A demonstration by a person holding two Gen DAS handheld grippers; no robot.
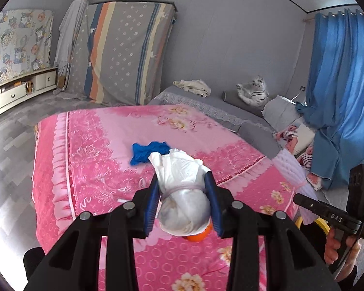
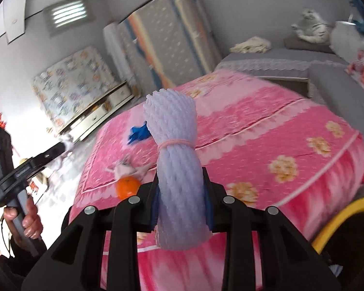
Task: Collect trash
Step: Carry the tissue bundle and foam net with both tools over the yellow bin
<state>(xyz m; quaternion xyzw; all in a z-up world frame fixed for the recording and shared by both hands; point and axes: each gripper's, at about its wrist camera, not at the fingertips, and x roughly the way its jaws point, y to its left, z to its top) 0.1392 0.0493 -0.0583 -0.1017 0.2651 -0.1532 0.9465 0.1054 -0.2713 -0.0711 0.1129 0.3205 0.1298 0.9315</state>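
My left gripper (image 1: 184, 203) is shut on a white paper wad (image 1: 182, 189) tied with a pink band, held above the pink bed (image 1: 97, 150). My right gripper (image 2: 180, 201) is shut on a bundle of white foam net (image 2: 174, 150), also tied with a pink band; it shows at the right in the left wrist view (image 1: 293, 174). An orange (image 2: 127, 186) lies on the bed near the front edge, partly hidden under the wad in the left wrist view (image 1: 197, 237). A crumpled white scrap (image 2: 126, 168) lies beside it. A blue glove (image 1: 148, 151) lies further in on the bed.
A yellow-rimmed bin (image 2: 339, 220) stands at the bed's right front corner. A grey bed (image 1: 220, 106) with a plush tiger (image 1: 253, 92) lies behind. Blue curtains (image 1: 339, 84) hang at the right. A mattress (image 1: 128, 53) leans on the far wall beside a low cabinet (image 1: 19, 92).
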